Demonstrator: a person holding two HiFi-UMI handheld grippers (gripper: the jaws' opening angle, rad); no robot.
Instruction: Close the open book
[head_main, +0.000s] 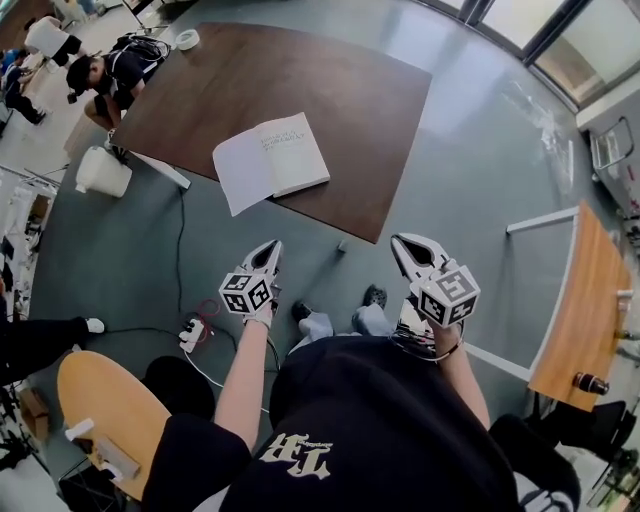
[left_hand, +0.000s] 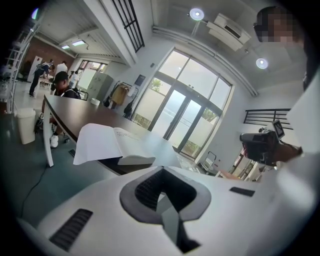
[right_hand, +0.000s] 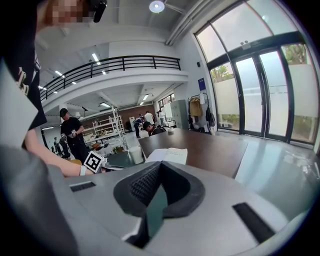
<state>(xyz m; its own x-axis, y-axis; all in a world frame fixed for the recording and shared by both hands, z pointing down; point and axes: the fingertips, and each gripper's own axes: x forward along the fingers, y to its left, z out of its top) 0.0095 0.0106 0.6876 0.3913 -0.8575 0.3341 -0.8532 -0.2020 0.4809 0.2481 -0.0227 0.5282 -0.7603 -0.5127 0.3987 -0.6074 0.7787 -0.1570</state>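
approach step by the look of it: holding left gripper (head_main: 271, 248) and right gripper (head_main: 401, 243) pinched together on nothing, well short of the open book (head_main: 270, 160) at 11 o'clock on the brown table (head_main: 340, 90); next, probably reaching in and flipping its overhanging left page toward 3 o'clock.

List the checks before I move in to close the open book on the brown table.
1. Book lies open on the table: ok.
2. Book fully on the table: not ok, one page overhangs the edge.
3. Nothing lying on the book: ok.
4. Left gripper empty, fingers together: ok.
5. Right gripper empty, fingers together: ok.
6. Grippers at the book: not ok, both short of the table.
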